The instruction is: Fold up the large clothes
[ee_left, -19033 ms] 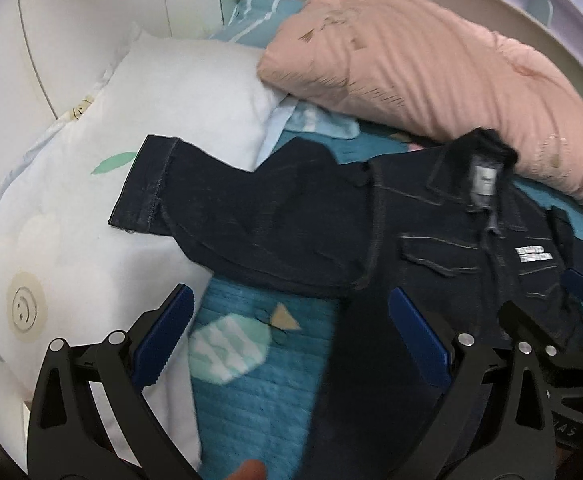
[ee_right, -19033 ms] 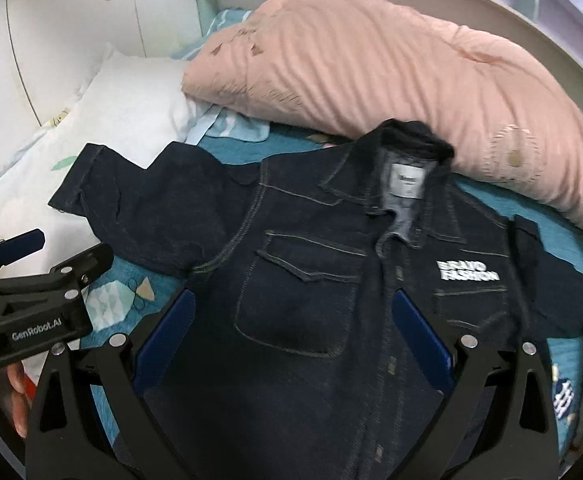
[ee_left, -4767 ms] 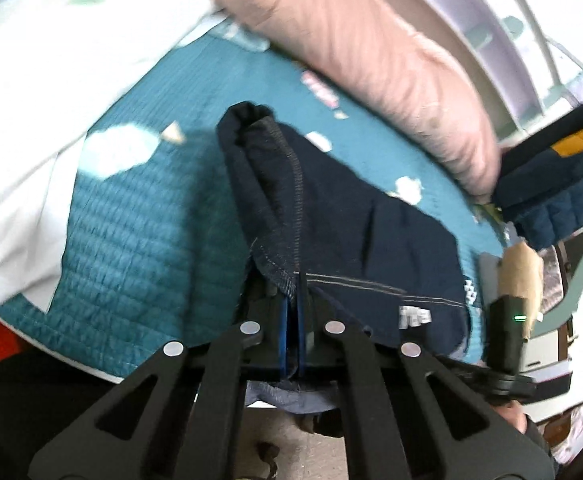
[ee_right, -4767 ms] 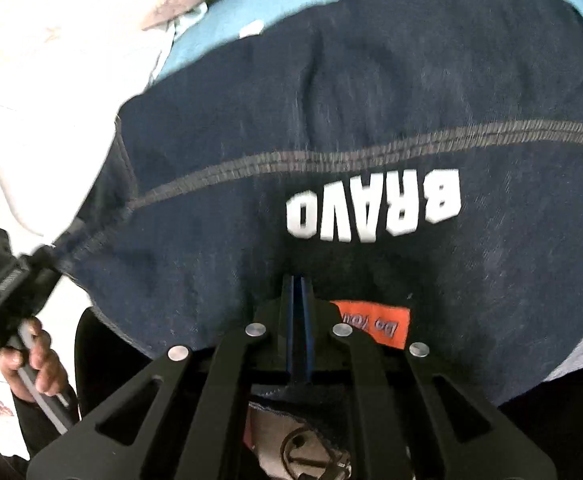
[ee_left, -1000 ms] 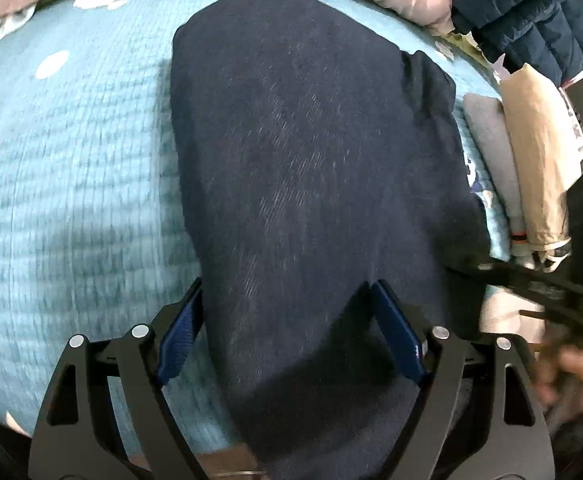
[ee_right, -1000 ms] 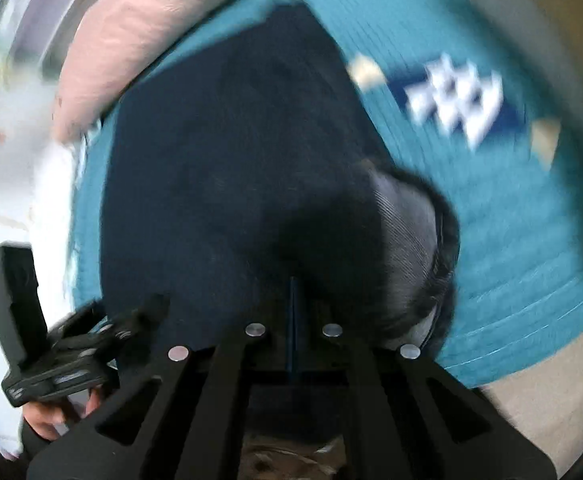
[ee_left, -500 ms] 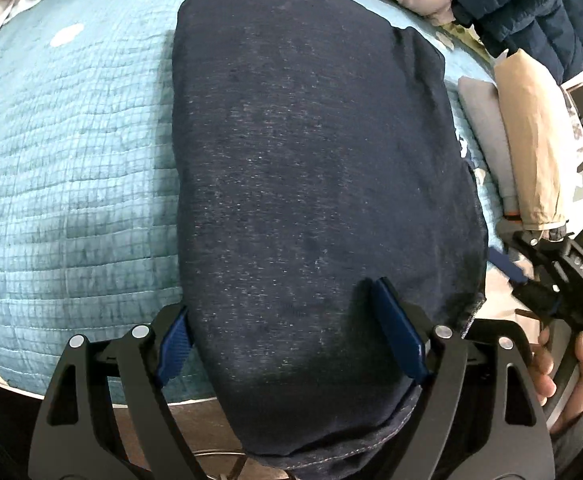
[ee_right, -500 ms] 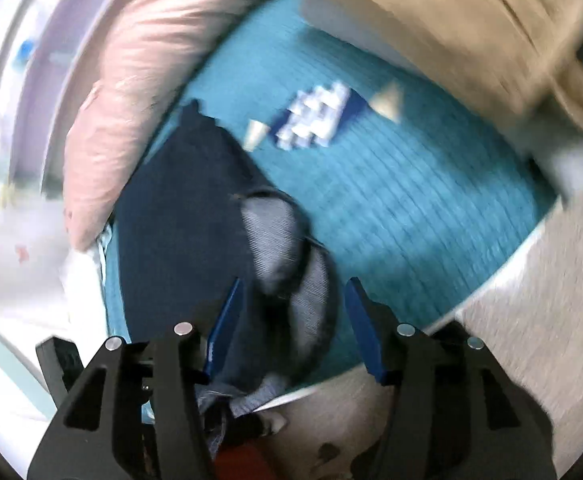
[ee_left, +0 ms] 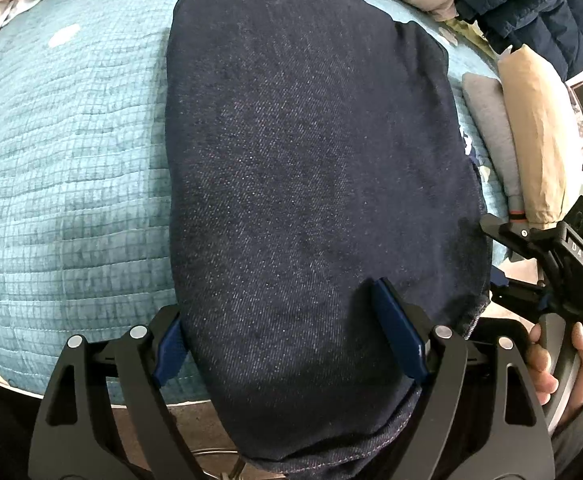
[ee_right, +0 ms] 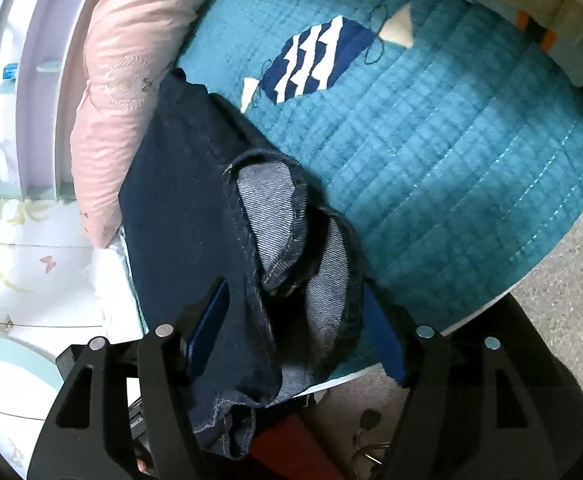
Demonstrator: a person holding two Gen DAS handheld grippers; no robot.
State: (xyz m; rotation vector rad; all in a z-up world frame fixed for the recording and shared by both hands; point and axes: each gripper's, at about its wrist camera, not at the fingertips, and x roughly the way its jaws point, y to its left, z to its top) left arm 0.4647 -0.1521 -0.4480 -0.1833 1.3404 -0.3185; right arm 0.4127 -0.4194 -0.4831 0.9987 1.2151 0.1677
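Observation:
The dark denim jacket (ee_left: 311, 160) lies folded into a long block on the teal quilt (ee_left: 71, 160), its near end hanging over the bed's front edge. My left gripper (ee_left: 287, 336) is open, its blue pads straddling the near end of the jacket. In the right wrist view the jacket (ee_right: 179, 184) shows from its side, with pale inner denim folds (ee_right: 267, 208) open at the edge. My right gripper (ee_right: 295, 332) is open around that loose edge. It also shows in the left wrist view (ee_left: 539, 256), to the right of the jacket.
A pink pillow (ee_right: 123, 60) lies along the far side of the bed. Folded grey and tan clothes (ee_left: 531, 120) and a navy puffer jacket (ee_left: 531, 8) sit to the right. The floor (ee_right: 551, 300) lies below the quilt's front edge.
My right gripper has opened and let go of the jacket's edge, then drawn back. My left gripper has stayed open over the near end of the folded jacket.

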